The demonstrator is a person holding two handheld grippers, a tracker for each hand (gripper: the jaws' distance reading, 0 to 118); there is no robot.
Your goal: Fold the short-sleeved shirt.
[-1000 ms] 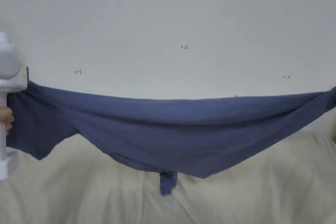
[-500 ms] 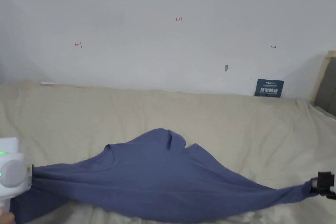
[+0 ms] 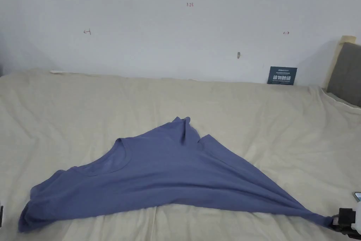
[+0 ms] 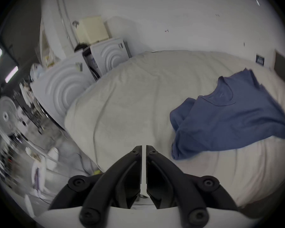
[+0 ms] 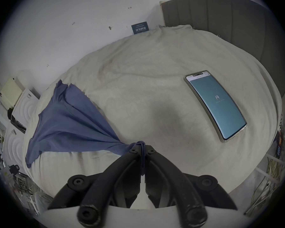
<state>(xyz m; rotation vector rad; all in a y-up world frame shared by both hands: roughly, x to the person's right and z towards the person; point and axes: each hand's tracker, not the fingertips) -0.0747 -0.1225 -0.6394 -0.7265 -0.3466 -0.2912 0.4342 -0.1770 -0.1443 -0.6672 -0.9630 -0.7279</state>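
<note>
A blue short-sleeved shirt [image 3: 165, 174] lies spread on the cream bed sheet [image 3: 246, 118], its neckline up and a sleeve pointing to the far side. Its right end is drawn into a narrow tail at the near right. My right gripper [image 3: 340, 221] is shut on that tail [image 5: 138, 145], with blue cloth pinched between the jaws [image 5: 143, 146]. My left gripper [image 4: 143, 146] hangs off the bed's left side with its jaws together and nothing between them. The shirt [image 4: 229, 114] lies to its right, and its left end [image 3: 31, 213] rests loose on the sheet.
A phone [image 5: 215, 105] with a lit screen lies on the sheet right of my right gripper. A grey headboard [image 3: 347, 72] stands at the bed's right end, white appliances [image 4: 109, 57] at the left. A white wall [image 3: 176, 40] runs behind the bed.
The shirt was held stretched in the air between both grippers; it has come down onto the bed. The left gripper has let go of its end and drawn off to the left.
</note>
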